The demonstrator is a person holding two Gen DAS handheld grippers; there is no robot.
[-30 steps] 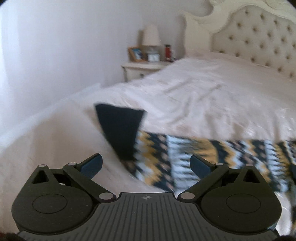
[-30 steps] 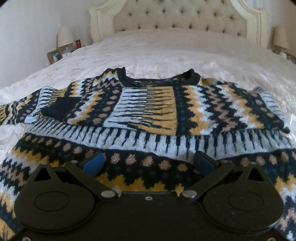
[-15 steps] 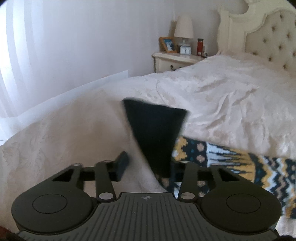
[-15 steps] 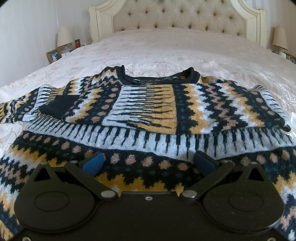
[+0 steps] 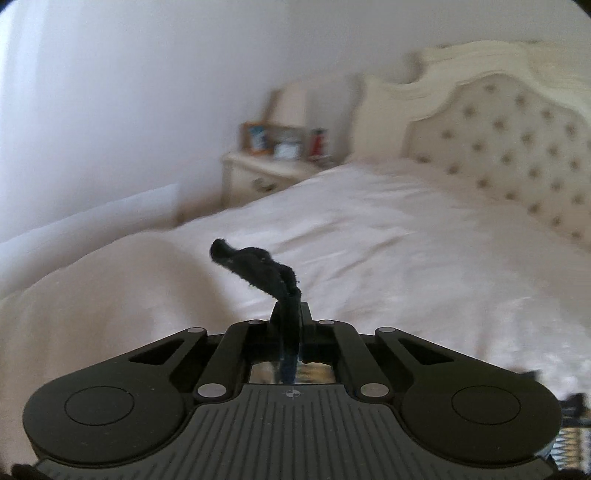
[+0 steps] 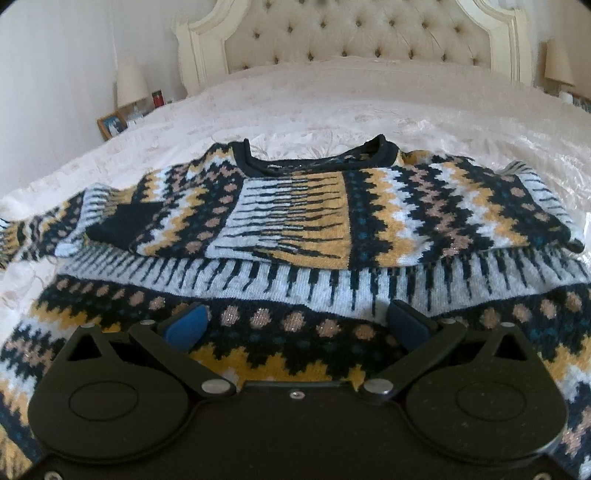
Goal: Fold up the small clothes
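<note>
Now we see the patterned knit sweater (image 6: 295, 229), banded in navy, mustard, pale blue and tan, spread flat across the cream quilted bedspread (image 6: 332, 99), its navy ribbed neckline (image 6: 317, 162) turned toward the tufted cream headboard (image 6: 354, 33). One sleeve is folded across the sweater's chest, its dark navy cuff (image 6: 122, 221) lying on the left part of the body, while the other sleeve trails off the sweater's left side toward the picture's edge. Our right gripper (image 6: 295, 325) hovers just above the sweater's lower bands with its blue-padded fingers (image 6: 186, 326) spread wide apart and nothing pinched between them; whether the pads touch the knit we cannot tell. Our left gripper (image 5: 290, 317) has just been closing, and its jaws are now clenched on a strip of dark navy knitted fabric (image 5: 255, 269), which rises out of the fingers and curls over to the left, lifted clear of the bedspread (image 5: 369, 240). A sliver of the sweater's pattern shows through the gap behind the left fingers and at that view's lower right corner. Beyond the sweater, beside the headboard (image 5: 517, 140), a cream bedside table (image 5: 266, 177) carries a pale lamp (image 5: 291, 103), a framed picture (image 5: 255, 138) and a small red object (image 5: 317, 142), all blurred in the left view.
</note>
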